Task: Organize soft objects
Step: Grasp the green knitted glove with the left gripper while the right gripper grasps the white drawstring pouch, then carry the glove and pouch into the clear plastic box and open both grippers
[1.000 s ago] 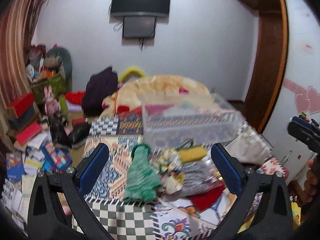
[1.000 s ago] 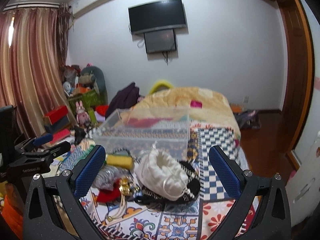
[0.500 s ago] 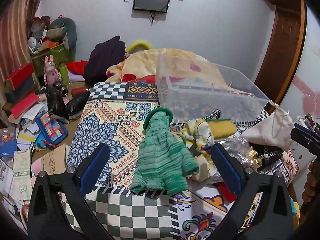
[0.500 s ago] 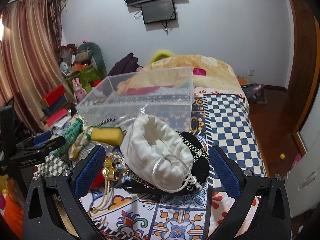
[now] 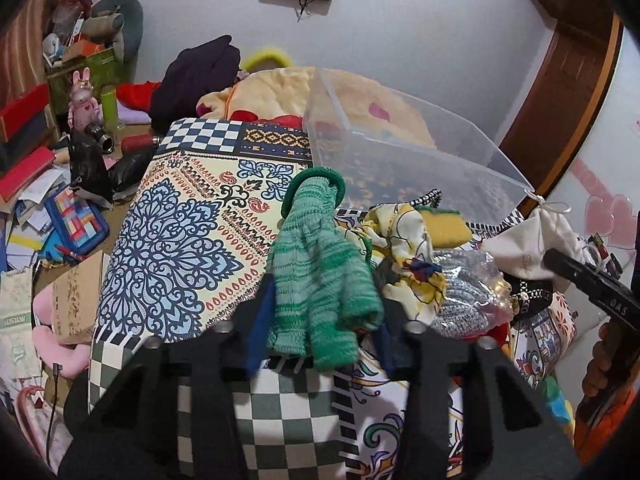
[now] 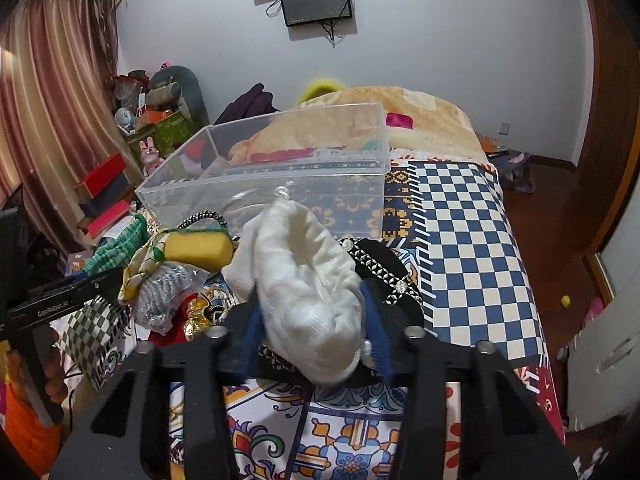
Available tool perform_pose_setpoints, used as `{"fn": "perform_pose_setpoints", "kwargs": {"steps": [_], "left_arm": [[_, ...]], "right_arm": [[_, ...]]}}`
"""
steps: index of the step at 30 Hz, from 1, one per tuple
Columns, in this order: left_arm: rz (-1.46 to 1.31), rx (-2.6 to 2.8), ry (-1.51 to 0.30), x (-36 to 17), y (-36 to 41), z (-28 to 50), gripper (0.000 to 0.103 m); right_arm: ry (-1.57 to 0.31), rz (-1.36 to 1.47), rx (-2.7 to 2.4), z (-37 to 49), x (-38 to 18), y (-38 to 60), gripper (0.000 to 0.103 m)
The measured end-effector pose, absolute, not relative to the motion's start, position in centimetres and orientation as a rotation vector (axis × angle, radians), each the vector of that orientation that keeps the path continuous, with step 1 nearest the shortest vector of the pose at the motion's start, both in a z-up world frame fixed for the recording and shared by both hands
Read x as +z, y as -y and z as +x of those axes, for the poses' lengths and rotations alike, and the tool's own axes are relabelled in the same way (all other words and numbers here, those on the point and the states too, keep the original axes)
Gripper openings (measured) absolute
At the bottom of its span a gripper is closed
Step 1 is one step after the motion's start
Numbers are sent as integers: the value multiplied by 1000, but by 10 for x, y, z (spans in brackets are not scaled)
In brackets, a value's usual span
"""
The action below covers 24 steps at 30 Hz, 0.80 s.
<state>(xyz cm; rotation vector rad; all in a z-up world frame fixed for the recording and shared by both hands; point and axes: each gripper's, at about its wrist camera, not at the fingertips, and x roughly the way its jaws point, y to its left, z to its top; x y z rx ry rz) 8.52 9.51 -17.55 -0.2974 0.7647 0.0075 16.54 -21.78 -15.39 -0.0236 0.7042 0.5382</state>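
Note:
My left gripper [image 5: 320, 320] is shut on a green knitted glove [image 5: 320, 264] lying on the patterned bedspread. My right gripper [image 6: 312, 328] is shut on a white drawstring pouch [image 6: 300, 268] that lies on a black studded bag [image 6: 384, 276]. Between them lie a yellow sponge [image 6: 198, 246], a floral cloth [image 5: 404, 244], a silver mesh bundle [image 6: 164, 292] and gold trinkets [image 6: 200, 316]. A clear plastic bin [image 6: 280, 184] stands just behind the pile; it also shows in the left wrist view [image 5: 400, 160].
A yellow blanket [image 6: 400, 116] and dark clothes [image 5: 196, 76] lie at the bed's far end. Boxes, toys and papers clutter the floor at the left [image 5: 52, 208]. The bed's edge drops to a wooden floor on the right [image 6: 560, 220].
Both grippers moved forward and down onto the pile. The left one closed on the green glove and the right one closed on the white pouch.

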Motion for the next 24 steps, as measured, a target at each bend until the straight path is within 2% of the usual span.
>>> {"fn": "perform_pose_setpoints", "kwargs": {"steps": [3,7,24], "left_arm": [[-281,9,-752,-170,-92,81,24],[-262,11,-714,-160,-91,74,23],[-189,-47,-487,-69,-71,72,22]], "right_arm": [[-687,-25,541,164,-150,218,26],[-650,-19,550,161,-140,219,22],[-444,12,573,154,-81,220,21]]}}
